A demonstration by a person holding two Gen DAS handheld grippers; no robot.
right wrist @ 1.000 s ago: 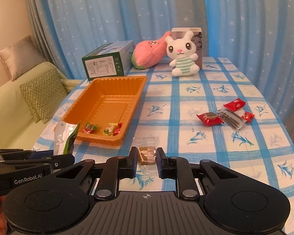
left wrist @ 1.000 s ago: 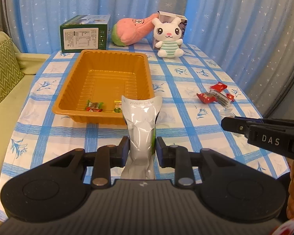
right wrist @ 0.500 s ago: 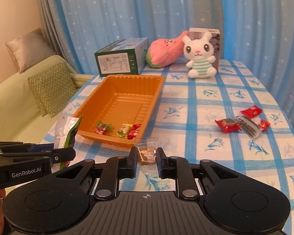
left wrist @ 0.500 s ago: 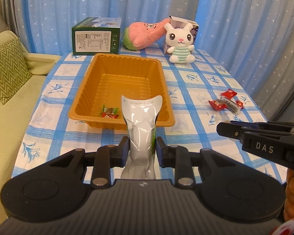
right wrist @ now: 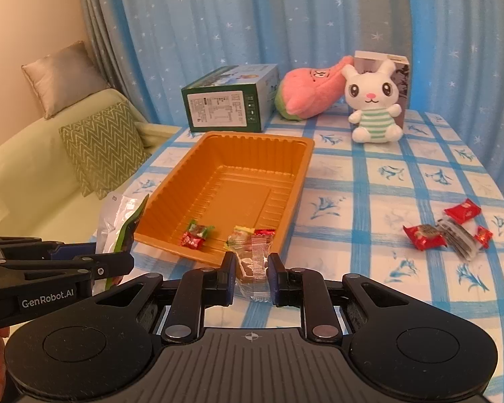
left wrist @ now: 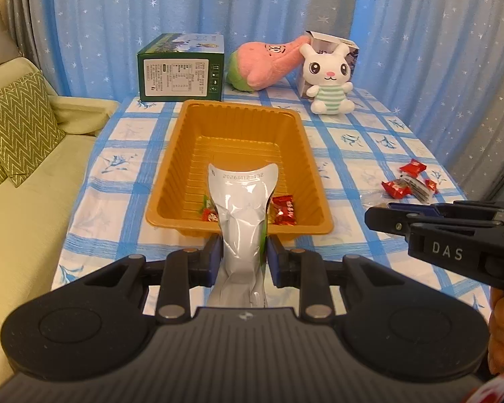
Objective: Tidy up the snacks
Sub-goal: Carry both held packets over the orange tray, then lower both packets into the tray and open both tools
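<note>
we see the orange tray [left wrist: 316, 181] in the middle of the frame on the blue-checked tablecloth [left wrist: 124, 154], a ribbed plastic tub with a few wrapped candies [right wrist: 195, 234] at its near end. our left gripper [left wrist: 242, 257] sits at the bottom centre, its jaws clamped narrow on a silver pouch [left wrist: 242, 221] with a green edge and a printed date code; the pouch stands upright, its top overlapping the tray's near end. our right gripper [right wrist: 251, 273], bottom centre of its own view, pinches a small clear-wrapped biscuit [right wrist: 253, 262] just before the tray's near rim. at centre right lies a cluster of red snack packets [right wrist: 448, 230], well apart from the tray.
</note>
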